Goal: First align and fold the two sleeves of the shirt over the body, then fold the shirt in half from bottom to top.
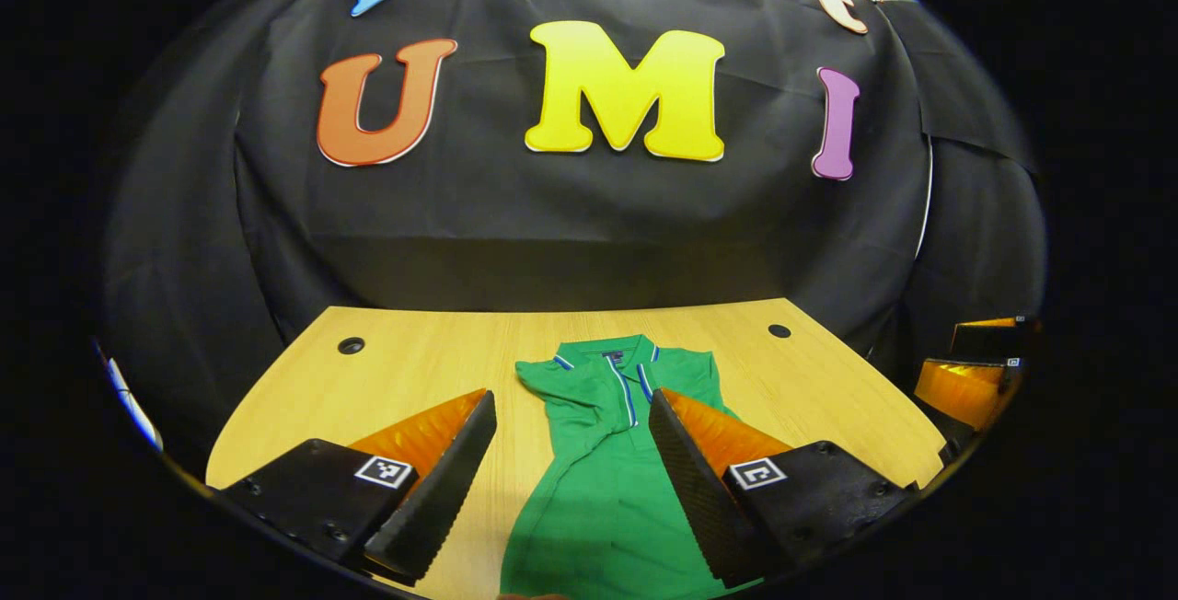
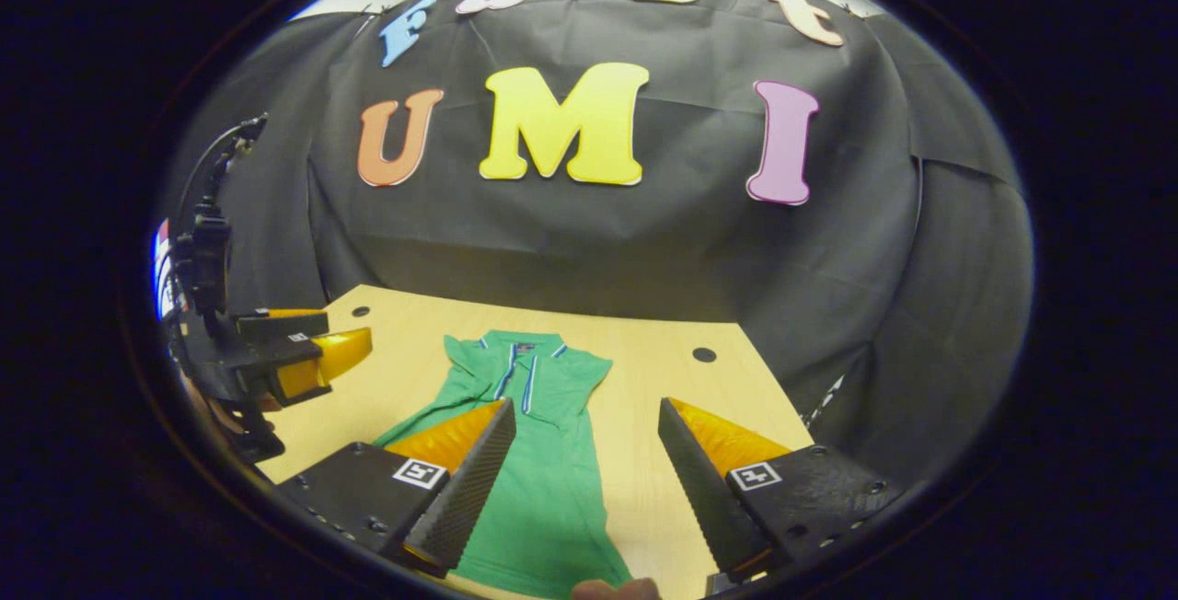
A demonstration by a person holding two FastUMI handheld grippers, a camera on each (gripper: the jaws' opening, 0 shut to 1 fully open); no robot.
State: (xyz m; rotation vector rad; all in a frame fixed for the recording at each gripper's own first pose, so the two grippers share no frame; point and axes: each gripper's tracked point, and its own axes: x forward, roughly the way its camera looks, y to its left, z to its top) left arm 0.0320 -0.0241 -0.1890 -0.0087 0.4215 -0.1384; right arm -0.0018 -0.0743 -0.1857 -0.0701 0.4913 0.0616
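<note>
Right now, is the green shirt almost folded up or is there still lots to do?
About halfway, it seems. The green shirt lies flat on the wooden table, collar far from the grippers, and looks narrow with both sleeves tucked over the body. Nothing is in hand: the left gripper and right gripper hover above it with jaws open. Left to do: fold the bottom hem up toward the collar.

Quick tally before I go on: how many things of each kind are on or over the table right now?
Shirts: 1, the green shirt lying on the table
Tongs: 2, the left tongs and the right tongs, both open
Holes in the tabletop: 2, the left hole and the right hole
Total: 5
</note>
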